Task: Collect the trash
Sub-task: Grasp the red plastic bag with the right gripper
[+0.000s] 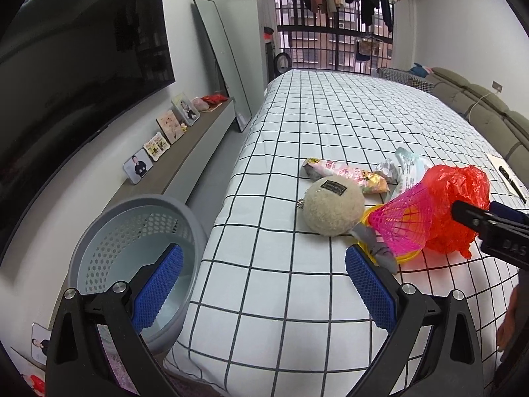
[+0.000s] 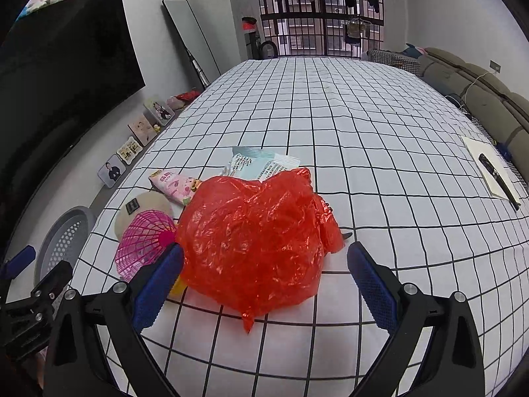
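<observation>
A bed (image 2: 363,115) with a white, black-gridded cover holds a small heap of litter near its foot. The right gripper (image 2: 264,278) is spread wide, its blue pads on either side of a crumpled red plastic bag (image 2: 254,238), not yet squeezing it. The left gripper (image 1: 264,284), also wide open and empty, hovers between the bed's edge and a grey perforated bin (image 1: 132,231) on the floor beside the bed.

To do this well, close low on the bag's bulk (thin film slips easily), then lift clear before swinging to the bin.

Counted: one red bag, one pink mesh cone (image 1: 400,221), one fuzzy beige ball (image 1: 332,206), one pink snack wrapper (image 1: 347,173), one pale printed packet (image 2: 264,165), one bin.
</observation>
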### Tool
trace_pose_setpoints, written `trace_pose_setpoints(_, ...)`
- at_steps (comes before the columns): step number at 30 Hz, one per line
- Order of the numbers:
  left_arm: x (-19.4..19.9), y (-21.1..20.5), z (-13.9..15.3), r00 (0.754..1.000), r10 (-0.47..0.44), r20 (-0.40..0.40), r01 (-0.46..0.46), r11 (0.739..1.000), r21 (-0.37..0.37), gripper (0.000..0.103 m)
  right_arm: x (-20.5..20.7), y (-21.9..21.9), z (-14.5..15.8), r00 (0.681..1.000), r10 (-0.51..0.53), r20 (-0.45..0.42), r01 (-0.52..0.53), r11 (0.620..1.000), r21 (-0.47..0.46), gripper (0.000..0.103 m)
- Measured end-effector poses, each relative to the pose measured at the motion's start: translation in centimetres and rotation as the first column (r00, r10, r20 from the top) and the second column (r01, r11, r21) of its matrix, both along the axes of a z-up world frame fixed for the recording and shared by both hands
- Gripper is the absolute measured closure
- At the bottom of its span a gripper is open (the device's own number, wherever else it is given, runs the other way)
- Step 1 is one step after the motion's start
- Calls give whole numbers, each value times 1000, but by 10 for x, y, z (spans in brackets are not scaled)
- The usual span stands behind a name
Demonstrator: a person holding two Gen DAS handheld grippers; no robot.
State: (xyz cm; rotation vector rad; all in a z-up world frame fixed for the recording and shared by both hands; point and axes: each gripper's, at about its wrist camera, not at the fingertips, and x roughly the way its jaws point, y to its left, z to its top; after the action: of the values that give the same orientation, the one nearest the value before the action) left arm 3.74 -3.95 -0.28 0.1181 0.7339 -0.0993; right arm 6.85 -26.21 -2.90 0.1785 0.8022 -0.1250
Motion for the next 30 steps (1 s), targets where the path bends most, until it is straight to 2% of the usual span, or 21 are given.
trace_pose_setpoints(9,6,-6,-6,1000,-4,-19,3,1000,-15,6,12,-7,-18,1000,8,-25,-7,1000,28,12)
trace_pose_setpoints(10,6,-6,-6,1000,-4,-20,3,1000,-16,6,12,-7,-19,1000,12,-23,-11,999,33,20)
trace_pose_setpoints(11,6,-6,-6,1000,-2,-19,2,1000,-16,6,13,-7,-19,1000,15,-26,-14,999,38,35)
trace_pose_setpoints(13,5,-7,-5,1000,-1,-17,1,1000,-17,6,14,-9,-21,999,29,-33,-26,997,66,48)
trace_pose_setpoints(15,4,-7,-5,1000,1,-18,-1,1000,-15,6,13,-12,-22,999,32,-24,-30,995,92,56)
trace_pose_setpoints(17,4,-9,-5,1000,-3,-20,3,1000,-16,6,10,-14,-20,999,36,-10,-35,994,104,68)
trace_pose_setpoints(20,1,-16,-4,1000,-22,-18,22,1000,-19,6,1,-18,-14,999,28,17,-30,993,118,76)
trace_pose_setpoints(30,7,-52,-5,993,-114,-5,114,993,-2,6,-39,-42,-5,994,-63,93,52,992,112,78)
